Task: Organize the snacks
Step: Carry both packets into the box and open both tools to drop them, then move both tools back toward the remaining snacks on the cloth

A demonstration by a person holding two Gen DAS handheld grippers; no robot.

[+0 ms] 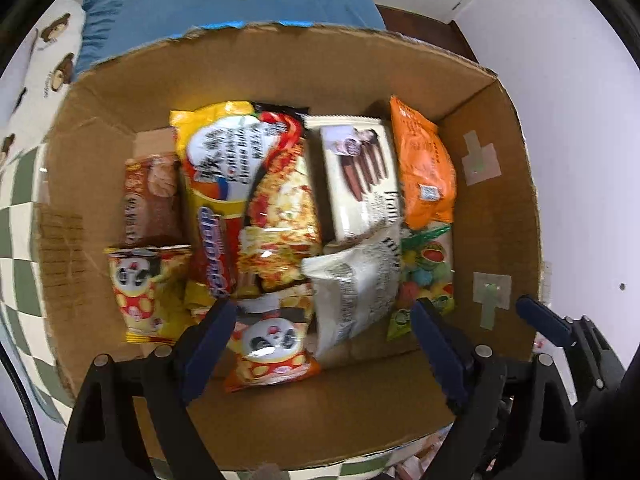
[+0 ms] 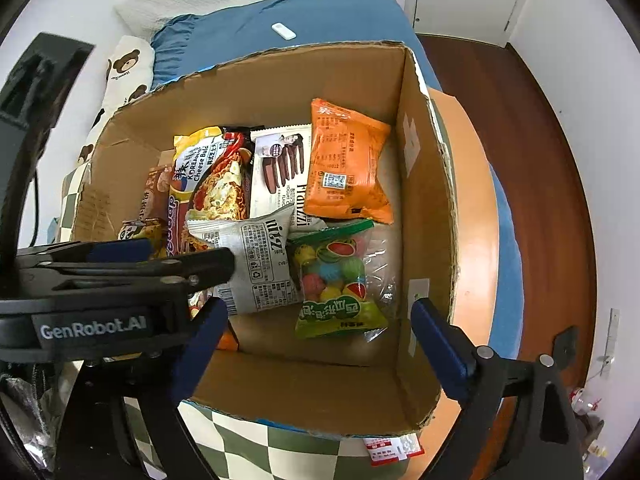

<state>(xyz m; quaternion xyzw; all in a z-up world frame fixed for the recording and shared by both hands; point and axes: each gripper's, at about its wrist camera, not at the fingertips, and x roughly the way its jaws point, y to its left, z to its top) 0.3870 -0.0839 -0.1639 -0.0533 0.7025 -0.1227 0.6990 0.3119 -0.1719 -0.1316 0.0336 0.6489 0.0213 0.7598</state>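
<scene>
The left gripper [image 2: 168, 260] is covering the panda packs [image 2: 140, 232] in the right view. Snacks are lying packed in the box [image 1: 280, 68], the white pack [image 2: 256, 264] overlapping others. Both grippers, left [image 1: 324, 340] and right [image 2: 316, 340], are hovering wide, holding nothing.

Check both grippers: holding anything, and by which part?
Nothing held. Left gripper and right gripper both stand open above the snack box.

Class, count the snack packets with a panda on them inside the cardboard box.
2: one panda packet at the box's left side, another panda packet nearest the camera, between the left hand-held gripper's fingers. Others may be hidden underneath.
</scene>
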